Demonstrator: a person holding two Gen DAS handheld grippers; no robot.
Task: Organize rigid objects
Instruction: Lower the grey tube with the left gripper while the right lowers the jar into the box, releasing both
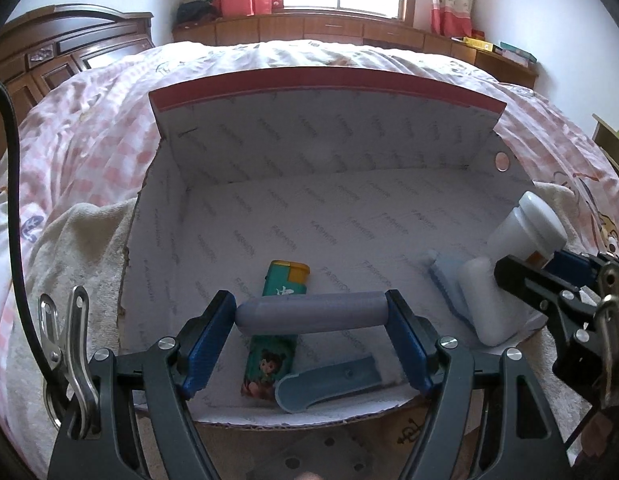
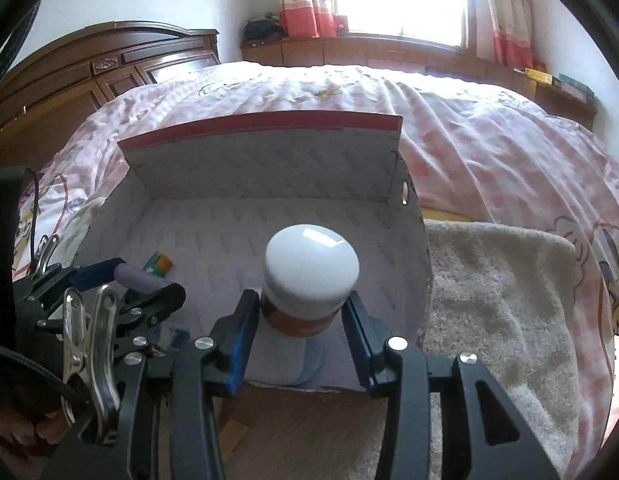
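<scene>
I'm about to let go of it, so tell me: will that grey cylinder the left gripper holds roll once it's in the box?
Probably. The grey cylinder looks smooth and round with domed ends, so it may roll on the flat box floor. It looks rigid, spanning the left gripper without sagging. The green carton beneath might stop it.

**Layout: box on bed, items inside**

Open box (image 1: 269,184) sits on a towel (image 1: 81,248) on the bed (image 1: 93,128), lid flap up at the far side. Inside: carton (image 1: 275,320) near-left, scoop (image 1: 329,384) just right of it at the near wall, brush (image 1: 449,284) and tube (image 1: 483,304) far right. Left gripper (image 1: 311,316) spans a cylinder (image 1: 309,312) above the carton. Right gripper (image 2: 299,320) flanks a capped bottle (image 2: 309,276) above the box's right half.
</scene>
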